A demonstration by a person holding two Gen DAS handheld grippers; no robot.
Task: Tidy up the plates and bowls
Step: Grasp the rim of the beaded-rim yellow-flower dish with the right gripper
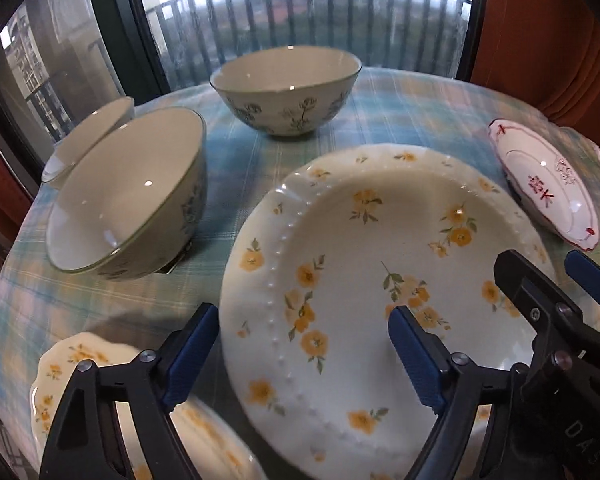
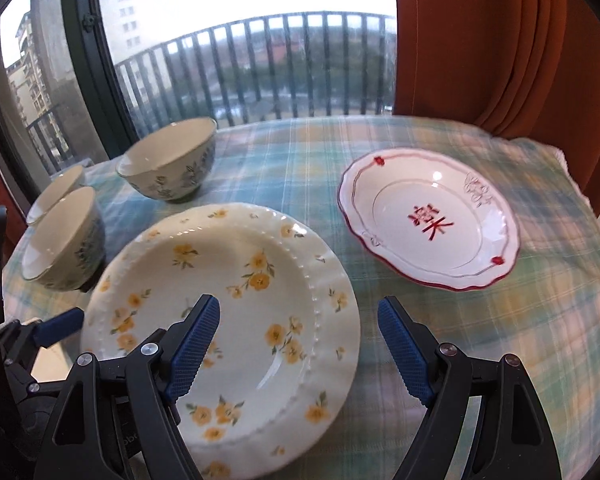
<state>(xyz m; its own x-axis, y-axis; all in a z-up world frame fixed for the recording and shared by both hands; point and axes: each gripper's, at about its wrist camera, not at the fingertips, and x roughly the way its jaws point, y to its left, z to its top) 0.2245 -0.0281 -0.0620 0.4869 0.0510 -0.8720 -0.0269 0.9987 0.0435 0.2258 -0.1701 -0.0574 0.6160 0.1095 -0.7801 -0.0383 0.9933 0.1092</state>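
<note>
**Both sets of jaws wide over the big flowered plate**

The big yellow-flowered plate (image 1: 380, 280) (image 2: 228, 312) sits near you at the middle of the worktop (image 2: 500, 340), flat on the checked cloth. Your left gripper (image 1: 304, 356) hangs over its left rim with the jaws wide: one blue pad is outside the rim, the other is above the plate's well, and neither presses on it. Your right gripper (image 2: 300, 348) hangs over the plate's right edge, jaws wide too, one pad above the plate and the other above bare cloth; nothing is held. In the left wrist view the right gripper (image 1: 540, 280) shows at the plate's near right side, and in the right wrist view the left gripper (image 2: 56, 328) shows at the near left.

A smaller flowered plate (image 1: 76, 364) with a wavy edge lies just beside the big one at the near left, under your left gripper. To the right, well apart, lies the red-rimmed dish (image 2: 428, 216) (image 1: 548, 184) with a red character in its middle.

On the left stands a flower-patterned bowl (image 1: 132, 196) (image 2: 64, 240), upright, with a smaller pale bowl (image 1: 88, 136) (image 2: 56, 192) just behind it. A second flower-patterned bowl (image 1: 288, 88) (image 2: 168, 164) stands at the far side, towards the window (image 2: 240, 20). An orange curtain (image 2: 500, 40) hangs at the far right.
</note>
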